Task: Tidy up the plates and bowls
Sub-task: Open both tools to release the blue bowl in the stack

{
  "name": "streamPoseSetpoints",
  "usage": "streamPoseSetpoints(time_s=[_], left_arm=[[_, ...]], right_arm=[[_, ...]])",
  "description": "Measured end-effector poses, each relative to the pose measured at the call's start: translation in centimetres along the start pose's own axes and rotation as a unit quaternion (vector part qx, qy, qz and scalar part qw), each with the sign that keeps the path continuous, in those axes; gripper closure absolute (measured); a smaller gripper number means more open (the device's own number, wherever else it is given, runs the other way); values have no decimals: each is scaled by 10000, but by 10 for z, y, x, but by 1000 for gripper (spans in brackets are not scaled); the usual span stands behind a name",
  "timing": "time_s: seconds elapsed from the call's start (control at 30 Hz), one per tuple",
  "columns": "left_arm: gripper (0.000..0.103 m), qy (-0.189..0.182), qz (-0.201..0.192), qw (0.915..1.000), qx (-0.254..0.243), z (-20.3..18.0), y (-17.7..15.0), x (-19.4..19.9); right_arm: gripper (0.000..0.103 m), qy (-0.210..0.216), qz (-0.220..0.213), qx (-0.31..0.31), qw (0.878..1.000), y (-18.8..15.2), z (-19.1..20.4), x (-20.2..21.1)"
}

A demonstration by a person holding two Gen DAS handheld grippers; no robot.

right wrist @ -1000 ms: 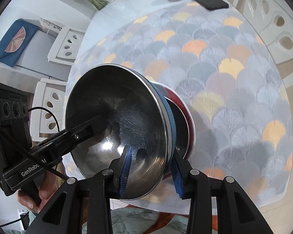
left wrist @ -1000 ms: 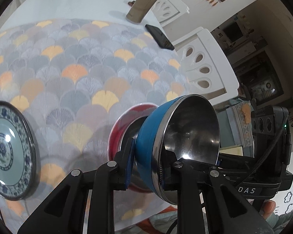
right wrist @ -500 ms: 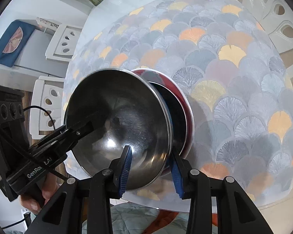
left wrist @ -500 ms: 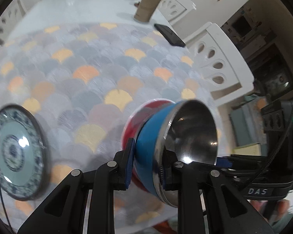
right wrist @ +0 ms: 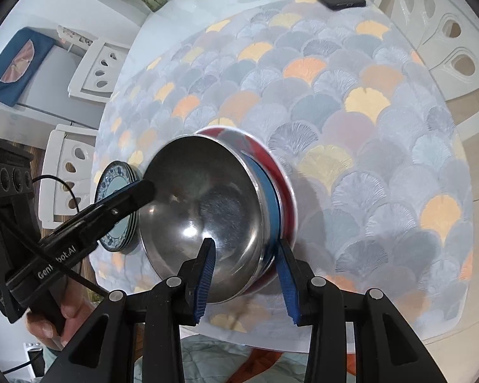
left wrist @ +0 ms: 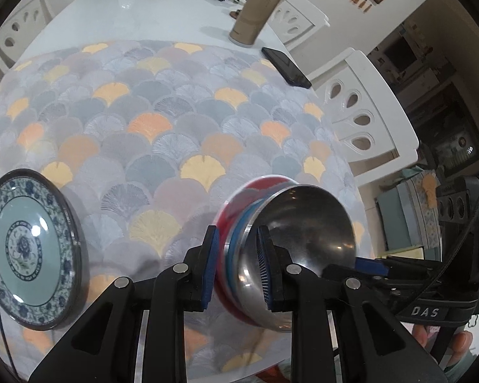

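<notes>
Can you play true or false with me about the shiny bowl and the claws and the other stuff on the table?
1. The blue bowl sits inside the red bowl. True.
2. The left claw has its fingers on both sides of the bowl rims. True.
3. The patterned plate is stacked under the bowls. False: it lies on its own on the tablecloth, off to the side.
4. The phone lies inside the blue bowl. False: it lies at the far edge of the tablecloth.
5. The right claw is far from the bowls. False: its fingers straddle the bowl rims too.
</notes>
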State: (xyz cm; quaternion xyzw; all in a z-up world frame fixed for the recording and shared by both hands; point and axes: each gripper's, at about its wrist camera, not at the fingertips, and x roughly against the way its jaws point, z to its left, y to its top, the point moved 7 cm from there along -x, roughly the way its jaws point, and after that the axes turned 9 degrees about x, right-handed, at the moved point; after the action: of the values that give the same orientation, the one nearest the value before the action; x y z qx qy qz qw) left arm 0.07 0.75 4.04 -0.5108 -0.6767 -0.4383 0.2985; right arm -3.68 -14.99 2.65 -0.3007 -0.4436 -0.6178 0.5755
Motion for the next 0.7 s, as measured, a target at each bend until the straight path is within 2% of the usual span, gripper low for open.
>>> streamPoseSetpoints(time_s=[0.17, 0.3, 0.5, 0.7], left_arm=[[81, -187, 72, 9995, 262, 9, 0, 1], [81, -148, 74, 9995, 255, 8, -3, 1], [81, 22, -50, 9999, 123, 4, -5, 10], [81, -46, -217, 9997, 98, -2, -5, 27]], right_arm=[[65, 80, -50, -68, 9999, 0, -3, 4], [63, 80, -76, -44, 9999, 1, -4, 7], [60, -159, -347, 161, 9991, 8, -5, 23], [55, -434, -649, 439, 9960, 13, 3, 40]])
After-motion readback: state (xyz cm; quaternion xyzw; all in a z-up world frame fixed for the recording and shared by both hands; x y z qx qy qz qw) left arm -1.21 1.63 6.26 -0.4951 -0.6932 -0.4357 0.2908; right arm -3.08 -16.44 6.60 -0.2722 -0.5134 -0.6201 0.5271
